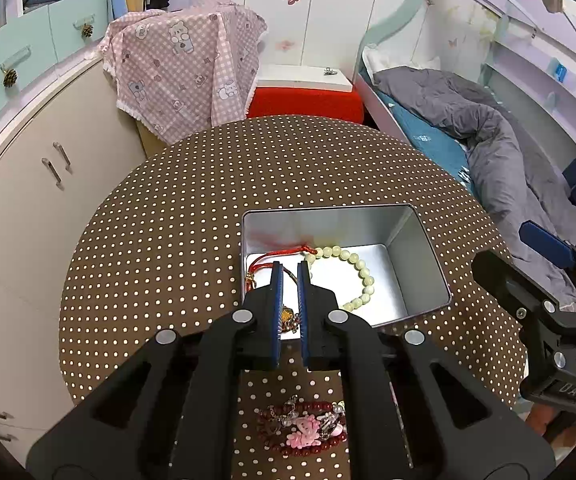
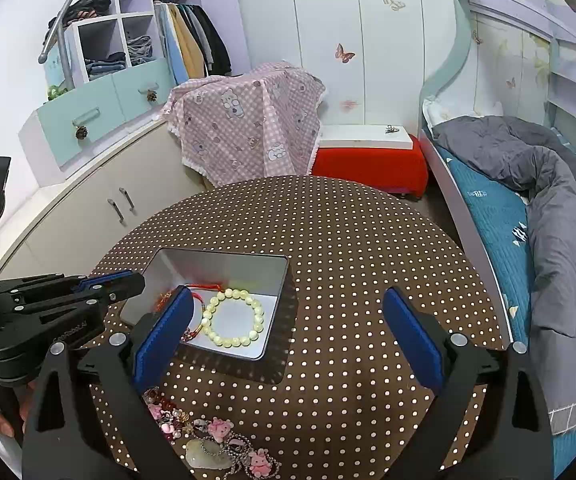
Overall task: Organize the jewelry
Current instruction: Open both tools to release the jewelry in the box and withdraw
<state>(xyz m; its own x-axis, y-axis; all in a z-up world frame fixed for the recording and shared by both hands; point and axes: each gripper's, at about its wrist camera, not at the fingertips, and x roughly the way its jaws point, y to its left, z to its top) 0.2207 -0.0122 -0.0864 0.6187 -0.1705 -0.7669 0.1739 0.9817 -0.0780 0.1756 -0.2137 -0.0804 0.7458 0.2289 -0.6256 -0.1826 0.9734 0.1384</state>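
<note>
- Left wrist view: the left gripper (image 1: 291, 270) is closed at the near-left wall of the open metal tin (image 1: 420, 256). A thin cord seems to run between its pads, but the grip cannot be confirmed.
- The tin sits on the round dotted table (image 1: 168, 240), right of centre. Inside it lie a pale bead bracelet (image 1: 352, 264) on the right and a red cord bracelet (image 1: 280, 254) on the left.
- Near edge, below the gripper: a loose heap of jewelry (image 1: 302, 426) on the cloth, with dark red beads, chain and a pink charm.
- Handling judgement: all pieces are light and limp. Beads are smooth and likely to slip or roll. Chains tangle, so lifting one may drag its neighbours.
- Best hold, judged: pinch across a strand of cord or a run of beads, not a single bead.
- Writing: the body of the right gripper (image 1: 548, 280), at the right edge, shows "DAS", partly cut off.
- Right wrist view: the right gripper (image 2: 288, 332) stands wide open, with nothing between its blue pads (image 2: 412, 336). It hangs over the table just near of the tin (image 2: 272, 280).
- The pale bead bracelet (image 2: 234, 318) lies flat and round on the tin floor; red cord (image 2: 198, 294) is to its left.
- The remaining jewelry (image 2: 208, 440) lies at the near edge, including a pale stone pendant (image 2: 208, 454) and pink charms.
- The stone pendant is judged stiffer, heavier and more breakable than the rest.
- The teal bedsheet (image 2: 484, 200) carries a small white mark, too small to read.
</note>
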